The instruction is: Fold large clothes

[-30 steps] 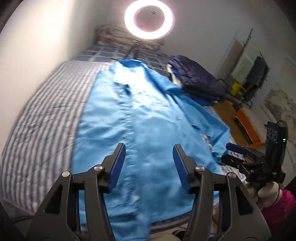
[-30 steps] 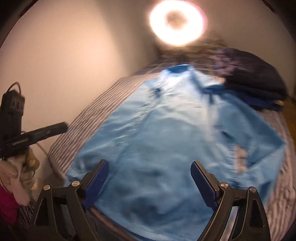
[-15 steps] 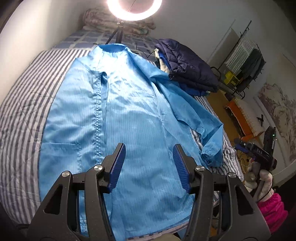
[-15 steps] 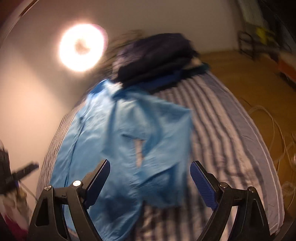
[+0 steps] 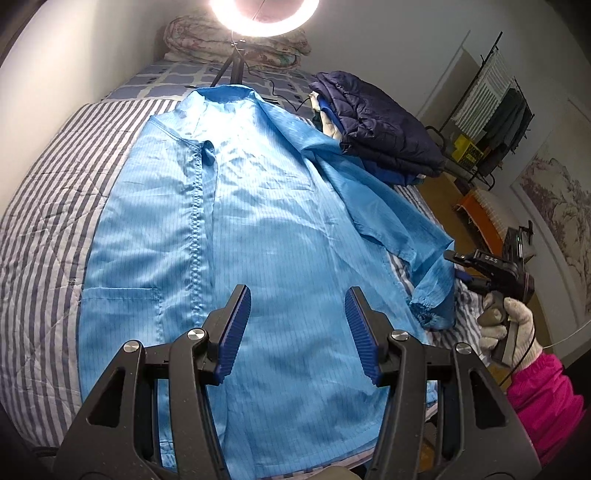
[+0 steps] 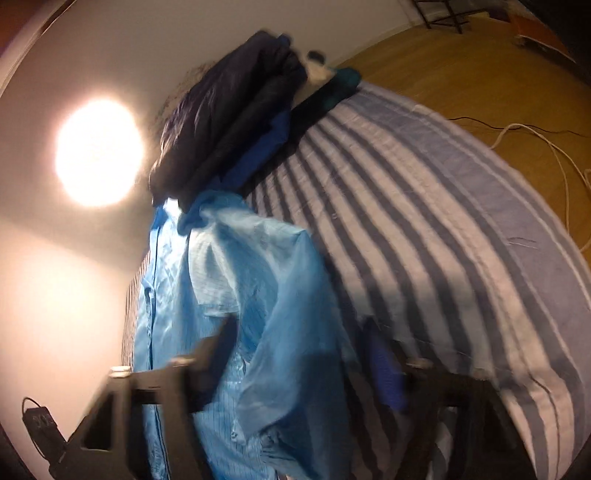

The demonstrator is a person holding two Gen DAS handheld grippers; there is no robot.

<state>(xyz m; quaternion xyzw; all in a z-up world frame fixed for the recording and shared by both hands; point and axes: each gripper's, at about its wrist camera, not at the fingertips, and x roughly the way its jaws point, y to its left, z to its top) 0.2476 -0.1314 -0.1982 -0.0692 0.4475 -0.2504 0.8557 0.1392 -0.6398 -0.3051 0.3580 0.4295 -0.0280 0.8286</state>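
Left gripper point(image 5: 297, 328): jaws apart, nothing between the blue ribbed pads, hanging above the lower front of the garment; I see no contact with the cloth.

Right gripper point(image 6: 306, 365): my view through its camera is smeared by motion. Its jaws have just been closing, and the sleeve cloth lies between the fingers; I cannot tell whether the pads press on it. From the left wrist camera it shows at the bed's right edge, held in a white-gloved hand point(image 5: 508, 325) with a pink sleeve point(image 5: 543, 402) behind.

Blue coat point(image 5: 229, 229): large, light blue, spread front-up and lengthwise on the bed, collar toward the far end, front closure running down its length, a patch pocket low on one side. Its right sleeve point(image 5: 399, 229) trails off toward the bed's edge, cuff bunched.

Striped bedcover point(image 5: 48, 206): grey and white, under the coat.

Dark navy padded jacket point(image 5: 376, 125): folded atop a small stack of clothes, near the coat's shoulder.

Ring light point(image 5: 264, 16): lit, on a tripod at the far end.

Clothes rack point(image 5: 491, 107): by the far wall.
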